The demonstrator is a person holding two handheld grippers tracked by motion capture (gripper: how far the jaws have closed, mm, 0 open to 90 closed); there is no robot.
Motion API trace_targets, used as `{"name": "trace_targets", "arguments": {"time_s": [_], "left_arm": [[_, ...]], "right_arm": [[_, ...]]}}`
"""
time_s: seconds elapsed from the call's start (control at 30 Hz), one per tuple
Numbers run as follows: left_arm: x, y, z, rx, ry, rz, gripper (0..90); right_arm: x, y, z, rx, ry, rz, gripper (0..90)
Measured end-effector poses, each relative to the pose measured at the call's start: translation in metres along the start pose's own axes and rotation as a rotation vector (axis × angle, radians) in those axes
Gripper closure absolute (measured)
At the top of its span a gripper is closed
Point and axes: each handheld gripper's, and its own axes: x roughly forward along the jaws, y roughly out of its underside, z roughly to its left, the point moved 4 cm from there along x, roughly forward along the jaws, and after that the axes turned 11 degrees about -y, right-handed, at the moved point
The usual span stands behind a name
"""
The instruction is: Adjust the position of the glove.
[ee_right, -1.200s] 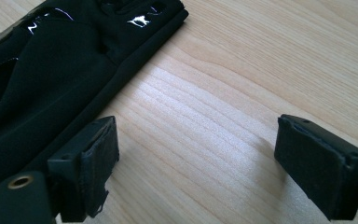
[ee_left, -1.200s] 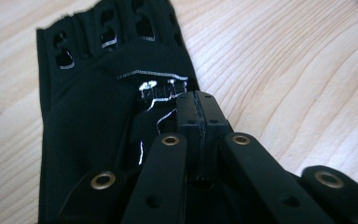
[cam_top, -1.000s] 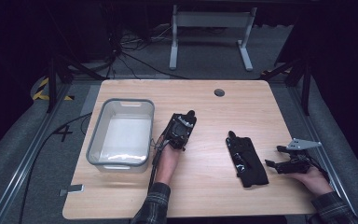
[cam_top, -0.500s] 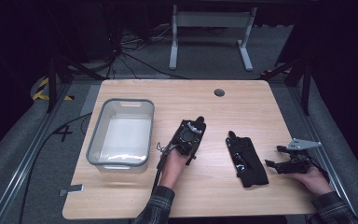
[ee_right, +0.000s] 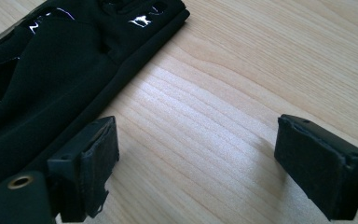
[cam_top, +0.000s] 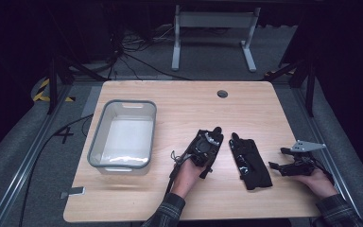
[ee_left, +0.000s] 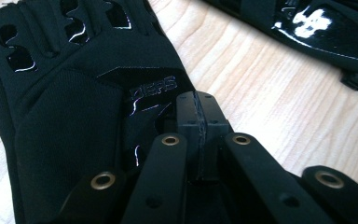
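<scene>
The shut left gripper (ee_left: 197,135) pinches a limp, light glove (ee_left: 74,116), probably by its cuff; the right gripper (ee_right: 193,168) gapes empty, second glove (ee_right: 51,70) at ten o'clock.

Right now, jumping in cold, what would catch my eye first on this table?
The black glove lying flat right of centre, between the two grippers. The left gripper, jaws shut, carries a second black glove just left of it. The clear grey-rimmed bin sits at the table's left; the right gripper rests open.
</scene>
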Motion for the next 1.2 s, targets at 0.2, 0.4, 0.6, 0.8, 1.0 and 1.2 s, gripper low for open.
{"name": "trace_targets", "arguments": {"time_s": [0.2,0.4,0.6,0.8,1.0,1.2], "left_arm": [[-0.009,-0.006,0.000,0.011,0.009,-0.013,88.5],[-0.017,-0.015,0.020,-0.017,-0.027,-0.042,89.4],[-0.014,-0.013,0.054,-0.069,-0.091,-0.033,89.4],[-0.002,-0.002,0.057,-0.075,-0.099,0.025,89.6],[-0.004,0.001,0.047,-0.055,-0.088,0.036,89.6],[-0.010,0.008,0.032,-0.024,-0.057,0.048,89.6]], "right_arm": [[0.000,0.000,0.000,-0.001,0.000,0.000,13.9],[0.000,0.000,0.000,0.000,0.000,0.000,13.9],[0.000,0.000,0.000,0.000,0.000,0.000,13.9],[0.000,0.000,0.000,0.000,0.000,0.000,13.9],[0.000,0.000,0.000,0.000,0.000,0.000,13.9],[0.000,0.000,0.000,0.000,0.000,0.000,13.9]]}}
